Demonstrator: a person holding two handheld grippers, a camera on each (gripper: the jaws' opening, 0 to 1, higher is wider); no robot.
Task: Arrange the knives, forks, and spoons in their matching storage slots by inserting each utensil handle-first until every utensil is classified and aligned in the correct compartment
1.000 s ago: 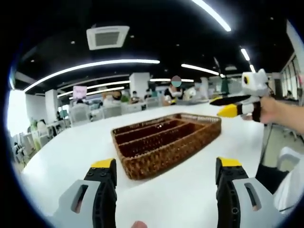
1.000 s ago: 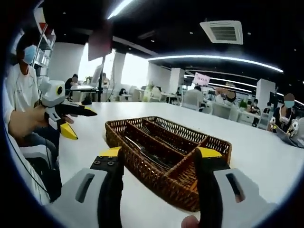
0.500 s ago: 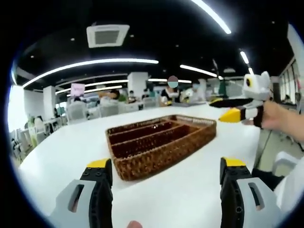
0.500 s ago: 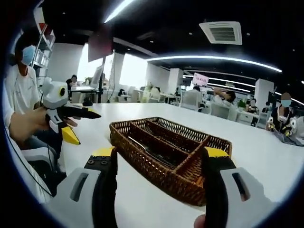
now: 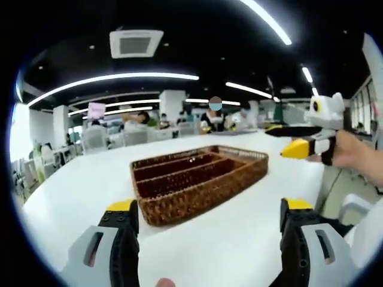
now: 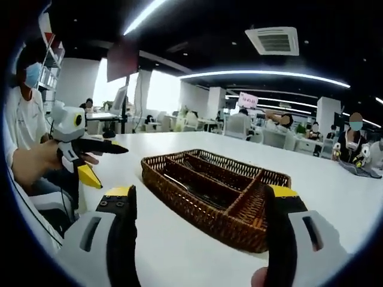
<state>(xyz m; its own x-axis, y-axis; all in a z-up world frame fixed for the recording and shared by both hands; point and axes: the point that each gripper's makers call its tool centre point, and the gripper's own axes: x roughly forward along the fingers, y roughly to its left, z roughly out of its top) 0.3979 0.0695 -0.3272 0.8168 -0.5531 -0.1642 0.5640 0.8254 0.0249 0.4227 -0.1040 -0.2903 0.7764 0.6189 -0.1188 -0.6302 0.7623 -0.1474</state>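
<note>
A wicker cutlery tray (image 5: 197,179) (image 6: 218,191) sits on the white tabletop (image 5: 78,191) (image 6: 335,179), at 12 o'clock from both hand-held grippers. The left hand-held gripper (image 5: 209,221) and right hand-held gripper (image 6: 200,206) are spread wide, gripping nothing. Dark utensils (image 6: 197,190) lie in the tray's slots; no writing is readable.

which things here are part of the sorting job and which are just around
Job: wicker cutlery tray with utensils lying in its slots; left tongs and right tongs, both open and holding nothing.
Just around: white table, office chairs, ceiling vent.
</note>
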